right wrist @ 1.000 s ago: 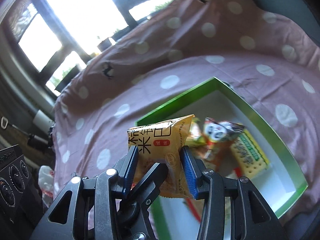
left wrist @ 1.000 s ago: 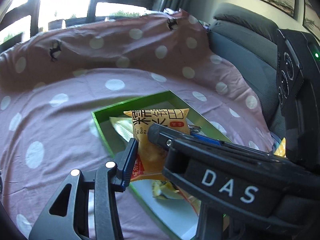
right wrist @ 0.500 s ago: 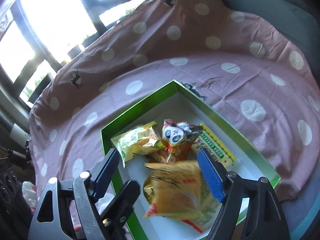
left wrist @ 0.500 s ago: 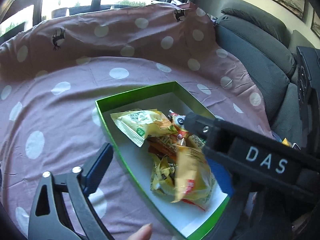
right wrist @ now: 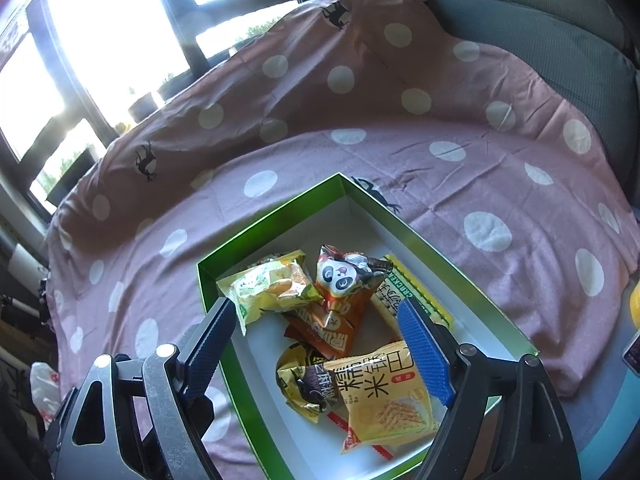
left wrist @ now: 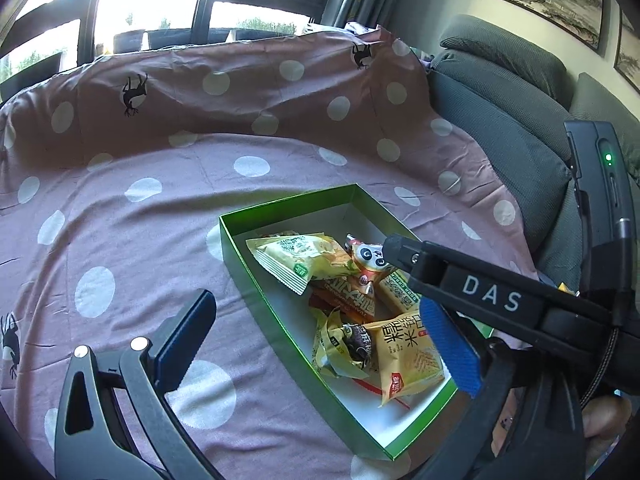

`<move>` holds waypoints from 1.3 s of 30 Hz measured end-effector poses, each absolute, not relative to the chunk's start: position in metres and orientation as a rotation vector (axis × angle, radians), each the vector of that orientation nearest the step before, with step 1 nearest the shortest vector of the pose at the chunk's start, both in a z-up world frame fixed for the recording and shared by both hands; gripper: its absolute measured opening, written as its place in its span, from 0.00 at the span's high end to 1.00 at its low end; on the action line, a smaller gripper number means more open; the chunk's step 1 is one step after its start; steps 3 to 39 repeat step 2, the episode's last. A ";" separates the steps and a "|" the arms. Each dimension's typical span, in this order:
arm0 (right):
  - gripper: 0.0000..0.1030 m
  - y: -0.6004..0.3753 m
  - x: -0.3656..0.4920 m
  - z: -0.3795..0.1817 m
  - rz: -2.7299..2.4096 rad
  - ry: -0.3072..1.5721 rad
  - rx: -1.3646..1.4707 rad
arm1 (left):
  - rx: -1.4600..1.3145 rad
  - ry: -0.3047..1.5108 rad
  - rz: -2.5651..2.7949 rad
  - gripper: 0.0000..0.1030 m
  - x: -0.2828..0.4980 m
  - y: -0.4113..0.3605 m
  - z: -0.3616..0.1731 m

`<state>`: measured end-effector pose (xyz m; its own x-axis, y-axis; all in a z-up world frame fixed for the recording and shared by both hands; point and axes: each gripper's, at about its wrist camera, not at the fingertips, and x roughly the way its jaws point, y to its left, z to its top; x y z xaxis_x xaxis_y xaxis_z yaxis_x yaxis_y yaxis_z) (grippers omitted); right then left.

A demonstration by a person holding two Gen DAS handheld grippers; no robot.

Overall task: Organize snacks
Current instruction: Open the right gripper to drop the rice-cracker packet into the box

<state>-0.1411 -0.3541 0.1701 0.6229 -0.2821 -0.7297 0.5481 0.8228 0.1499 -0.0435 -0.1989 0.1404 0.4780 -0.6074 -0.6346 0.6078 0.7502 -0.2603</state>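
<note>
A second ago the orange rice-cracker packet [right wrist: 386, 398] was pinched between the right gripper's [right wrist: 320, 344] blue pads; now it lies flat in the green box [right wrist: 280, 210], at the near end, just below and between those pads. The jaws stand wide apart and hold nothing — the left pad sits over the box's left wall, the right pad over the packet's upper right corner, though whether it touches the packet cannot be told.

Ahead of the fingers lie the panda packet [right wrist: 340, 280], a pale yellow packet [right wrist: 272, 290] to its left, and a green-edged cracker pack [right wrist: 416, 292] along the right wall. A crumpled yellow wrapper [right wrist: 300, 384] touches the rice-cracker packet's left edge.

The left gripper [left wrist: 320, 340] is also spread wide and empty; its left finger [left wrist: 180, 336] hangs over the spotted pink cloth [left wrist: 140, 240], outside the box. The far end of the box beyond the packets shows bare white floor — open room.
</note>
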 end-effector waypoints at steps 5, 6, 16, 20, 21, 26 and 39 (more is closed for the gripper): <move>0.19 -0.353 -0.141 0.171 -0.491 0.758 0.374 | 0.002 0.771 -0.728 0.01 -0.043 -0.196 0.141; 0.19 -0.353 -0.141 0.171 -0.491 0.758 0.374 | 0.002 0.771 -0.728 0.01 -0.043 -0.196 0.141; 0.19 -0.353 -0.141 0.171 -0.491 0.758 0.374 | 0.002 0.771 -0.728 0.01 -0.043 -0.196 0.141; 0.19 -0.353 -0.141 0.171 -0.491 0.758 0.374 | 0.002 0.771 -0.728 0.01 -0.043 -0.196 0.141; 0.19 -0.353 -0.141 0.171 -0.491 0.758 0.374 | 0.002 0.771 -0.728 0.01 -0.043 -0.196 0.141; 0.19 -0.353 -0.141 0.171 -0.491 0.758 0.374 | 0.002 0.771 -0.728 0.01 -0.043 -0.196 0.141; 0.19 -0.353 -0.141 0.171 -0.491 0.758 0.374 | 0.002 0.771 -0.728 0.01 -0.043 -0.196 0.141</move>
